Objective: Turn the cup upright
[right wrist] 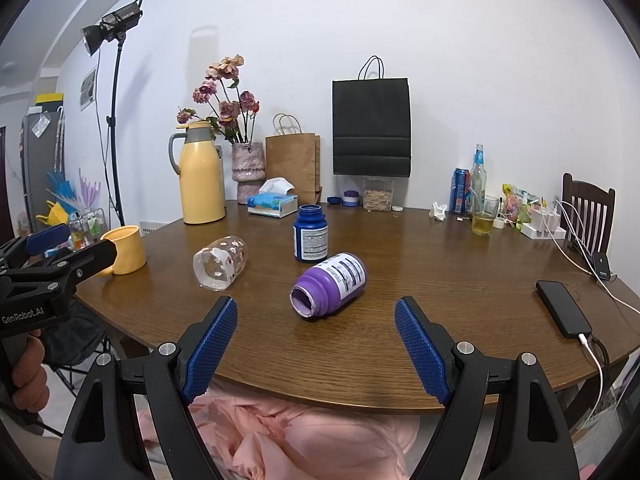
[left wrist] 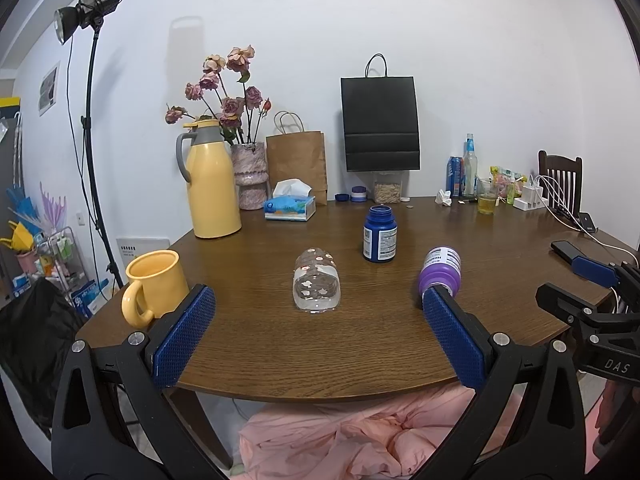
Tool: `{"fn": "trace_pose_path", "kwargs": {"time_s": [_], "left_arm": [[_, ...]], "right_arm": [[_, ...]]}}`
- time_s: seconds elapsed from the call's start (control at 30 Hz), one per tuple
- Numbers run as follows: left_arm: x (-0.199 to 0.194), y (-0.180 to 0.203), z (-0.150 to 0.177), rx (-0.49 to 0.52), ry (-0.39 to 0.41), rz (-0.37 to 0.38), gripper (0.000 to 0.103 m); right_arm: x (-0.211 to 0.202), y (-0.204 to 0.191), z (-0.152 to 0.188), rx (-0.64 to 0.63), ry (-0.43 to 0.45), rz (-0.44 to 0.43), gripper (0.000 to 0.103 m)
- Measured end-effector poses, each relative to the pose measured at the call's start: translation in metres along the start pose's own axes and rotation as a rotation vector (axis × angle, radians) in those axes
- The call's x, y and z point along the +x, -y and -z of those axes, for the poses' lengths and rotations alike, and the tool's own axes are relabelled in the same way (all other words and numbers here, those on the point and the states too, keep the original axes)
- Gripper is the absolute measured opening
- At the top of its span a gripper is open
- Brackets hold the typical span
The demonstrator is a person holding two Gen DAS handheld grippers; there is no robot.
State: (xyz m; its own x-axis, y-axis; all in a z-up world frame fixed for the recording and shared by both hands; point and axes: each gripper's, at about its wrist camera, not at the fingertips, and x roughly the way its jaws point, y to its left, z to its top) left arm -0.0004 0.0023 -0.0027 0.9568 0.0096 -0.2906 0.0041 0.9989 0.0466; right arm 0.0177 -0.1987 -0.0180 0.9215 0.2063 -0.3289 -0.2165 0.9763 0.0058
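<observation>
Left wrist view: your left claw (left wrist: 319, 326) gapes wide, empty; one clear cup (left wrist: 317, 285) lies sideways mid-bench (left wrist: 400, 344) between its fingers, beyond the tips.

Right wrist view: your right claw (right wrist: 316, 344) equally wide, empty; only here the purple bottle (right wrist: 329, 284) shows its open mouth. Two bottles, one yellow mug (right wrist: 126, 249).

Lighting, as I see it: bright, even, soft. Thermos shadow (left wrist: 186, 36) faint on the wall. Table (left wrist: 500, 264) shows mild sheen. Studio lamp (left wrist: 86, 10) faces away. Focus sharp throughout; strong fisheye bending, dark vignette at corners.
</observation>
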Motion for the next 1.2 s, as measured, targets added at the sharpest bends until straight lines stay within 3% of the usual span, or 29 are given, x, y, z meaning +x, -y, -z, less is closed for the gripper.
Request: {"fn": "trace_pose_path", "kwargs": {"time_s": [0.53, 0.67, 0.8, 0.97, 1.1, 1.2], "left_arm": [[0.001, 0.002, 0.002, 0.0, -0.006, 0.002, 0.103], [0.007, -0.005, -0.009, 0.031, 0.027, 0.0, 0.103], [0.046, -0.014, -0.031, 0.109, -0.021, 0.097, 0.103], [0.097, -0.027, -0.041, 0.134, -0.045, 0.061, 0.103], [0.141, -0.051, -0.05, 0.052, -0.159, 0.061, 0.103], [0.152, -0.067, -0.055, 0.017, -0.176, 0.028, 0.103]], "right_arm": [[0.0, 0.0, 0.0, 0.001, 0.001, -0.001, 0.085], [0.007, -0.003, 0.002, -0.01, -0.007, -0.025, 0.085], [0.062, -0.02, 0.001, -0.083, -0.175, -0.097, 0.085], [0.125, -0.041, -0.004, -0.038, -0.27, -0.258, 0.085], [0.165, -0.071, -0.015, -0.104, -0.28, -0.294, 0.085], [0.198, -0.094, -0.025, -0.1, -0.309, -0.329, 0.085]]}}
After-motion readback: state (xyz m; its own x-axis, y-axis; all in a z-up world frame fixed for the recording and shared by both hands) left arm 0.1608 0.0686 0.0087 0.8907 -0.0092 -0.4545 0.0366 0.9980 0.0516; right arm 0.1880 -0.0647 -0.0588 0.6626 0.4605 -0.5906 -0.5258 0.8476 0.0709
